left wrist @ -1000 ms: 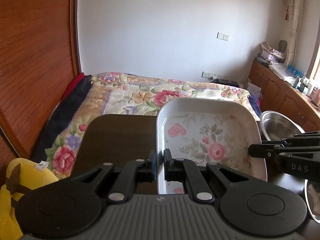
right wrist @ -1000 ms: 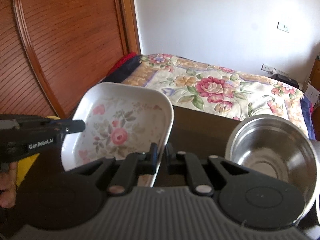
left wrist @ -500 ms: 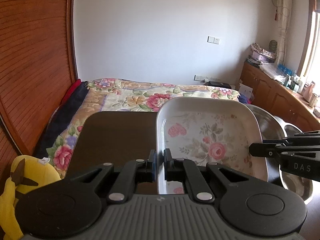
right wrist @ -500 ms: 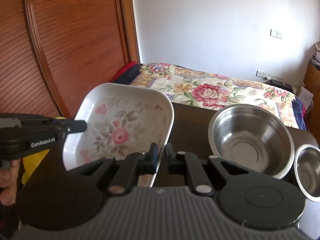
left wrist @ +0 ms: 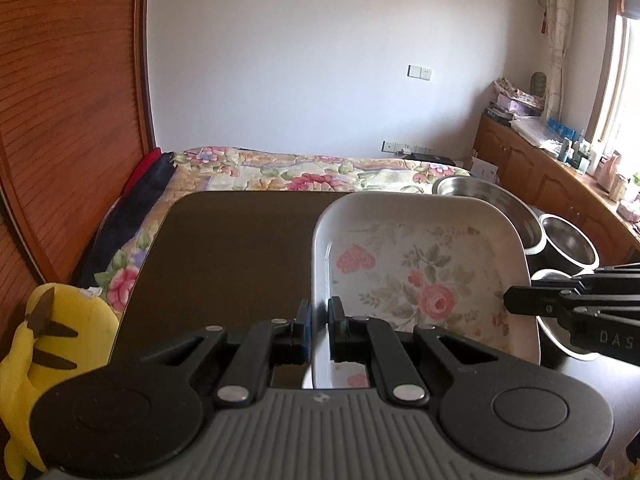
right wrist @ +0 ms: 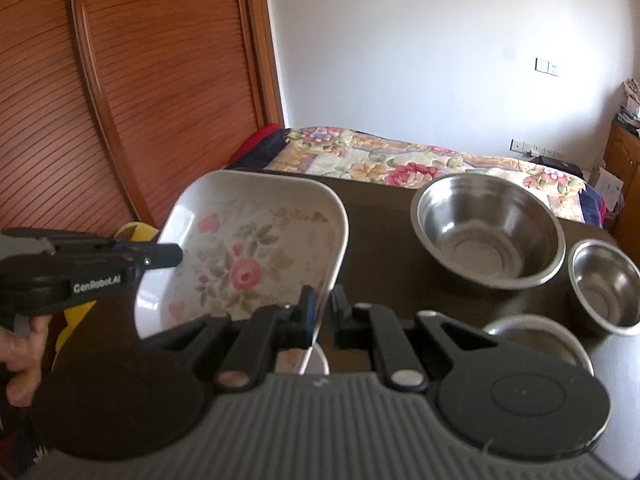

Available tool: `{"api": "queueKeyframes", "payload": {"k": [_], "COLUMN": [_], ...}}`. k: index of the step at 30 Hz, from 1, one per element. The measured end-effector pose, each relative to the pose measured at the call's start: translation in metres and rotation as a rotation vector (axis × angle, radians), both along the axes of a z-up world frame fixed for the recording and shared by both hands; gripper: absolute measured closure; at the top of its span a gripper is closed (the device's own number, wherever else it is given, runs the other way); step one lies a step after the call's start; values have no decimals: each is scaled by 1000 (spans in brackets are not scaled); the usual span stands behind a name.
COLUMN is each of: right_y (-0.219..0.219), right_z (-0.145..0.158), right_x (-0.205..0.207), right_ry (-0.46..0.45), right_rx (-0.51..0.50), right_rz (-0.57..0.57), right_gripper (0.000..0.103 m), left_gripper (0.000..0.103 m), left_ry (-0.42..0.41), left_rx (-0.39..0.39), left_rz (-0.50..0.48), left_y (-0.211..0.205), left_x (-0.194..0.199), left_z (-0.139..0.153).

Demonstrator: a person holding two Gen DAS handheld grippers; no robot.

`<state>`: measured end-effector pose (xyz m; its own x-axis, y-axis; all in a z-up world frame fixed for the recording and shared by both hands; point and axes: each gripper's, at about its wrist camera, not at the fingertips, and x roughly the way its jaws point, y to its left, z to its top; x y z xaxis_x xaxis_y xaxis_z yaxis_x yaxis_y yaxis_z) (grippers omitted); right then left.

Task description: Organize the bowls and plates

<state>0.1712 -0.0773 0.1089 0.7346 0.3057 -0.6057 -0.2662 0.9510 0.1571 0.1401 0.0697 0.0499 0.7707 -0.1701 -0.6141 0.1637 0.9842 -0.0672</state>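
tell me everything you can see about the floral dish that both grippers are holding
The floral dish is a shallow, rounded-rectangle dish, white and glossy like ceramic or melamine, printed inside with pink roses and pale leaves. It is empty and appears lifted and tilted above the dark table. The left gripper is shut on its left rim and the right gripper on its right rim. Nothing else is seen touching it.

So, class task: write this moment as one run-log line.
left gripper: shut on floral dish left rim | right gripper: shut on right rim | dish: held above dark table | steel bowls: three, right, unstacked
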Motion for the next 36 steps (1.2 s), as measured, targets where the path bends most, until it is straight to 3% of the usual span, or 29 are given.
{"api": "queueKeyframes", "payload": {"k": [19, 36], "right_y": [-5, 1], "right_z": [-19, -28], "right_x": [-38, -36], "right_ry": [19, 56], "right_rx": [13, -16], "right_rz": [23, 37], "right_gripper": [93, 93], "left_gripper": [81, 81], "left_ry": [58, 90], "left_rx": [15, 34], "left_rz": [-6, -9], "left_y": [-6, -5], "left_x": [-30, -26], "left_z": [-24, -42]}}
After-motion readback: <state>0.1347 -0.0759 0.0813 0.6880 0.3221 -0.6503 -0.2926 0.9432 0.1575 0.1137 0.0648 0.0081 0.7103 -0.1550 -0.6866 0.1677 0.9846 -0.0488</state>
